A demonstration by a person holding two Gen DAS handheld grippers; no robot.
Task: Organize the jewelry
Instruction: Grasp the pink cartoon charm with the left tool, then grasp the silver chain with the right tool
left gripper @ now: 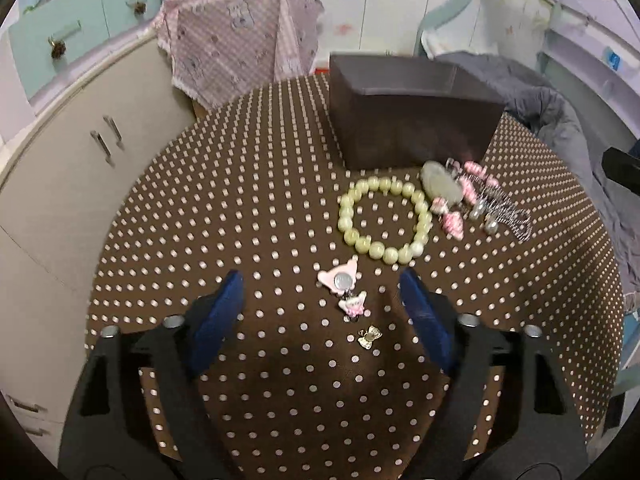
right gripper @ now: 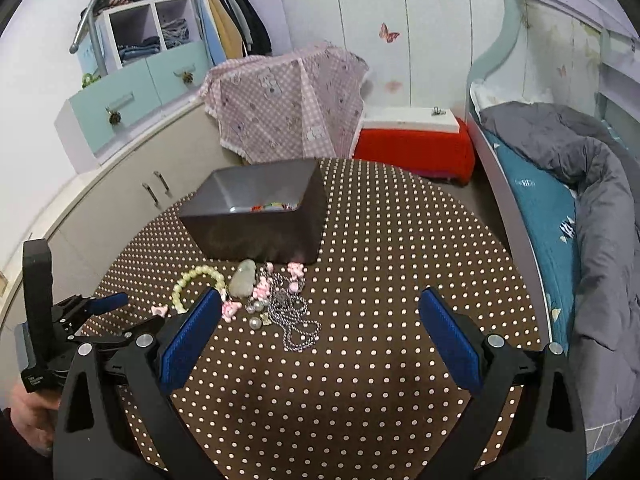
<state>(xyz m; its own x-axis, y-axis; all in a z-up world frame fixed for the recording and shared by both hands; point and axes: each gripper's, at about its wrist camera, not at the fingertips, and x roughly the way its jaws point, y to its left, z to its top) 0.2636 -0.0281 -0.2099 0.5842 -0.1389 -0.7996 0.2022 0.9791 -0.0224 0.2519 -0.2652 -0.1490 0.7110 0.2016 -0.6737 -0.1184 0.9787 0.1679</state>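
- Round tabletop (left gripper: 240, 208) under a brown cloth with pale dots. A dark open box (left gripper: 412, 120) stands at the far side; the right wrist view shows a few small coloured pieces already on its floor, so it looks to be the collecting place.
- Loose jewelry lies in front of the box. A pale green bead bracelet (left gripper: 384, 220) lies flat in a ring, apart from the box wall. Just to its right is a tangled heap: a pale stone pendant (left gripper: 440, 184), pink bead pieces, pearls and a dark ball chain (right gripper: 298, 320).
- Nearer the person, apart from the heap: a pink charm (left gripper: 340, 278) with a small pink piece touching it below, and a little gold bow (left gripper: 369, 336) close by.
- Left gripper (left gripper: 320, 292): jaws apart, nothing pinched. The pink charm sits between the blue pads (left gripper: 222, 312), neither pad touching it. Pointed steeply down at the cloth; my guess is that the charm is the next pick.
- Right gripper (right gripper: 320, 320): spread wide, empty, hanging over bare cloth on the near side of the heap. The chain lies ahead of its left finger.
- A hand (right gripper: 30, 412) shows low at the left edge of the right wrist view, gripping the left tool's handle.
- Judgement: sorting is early; most pieces remain outside the box.
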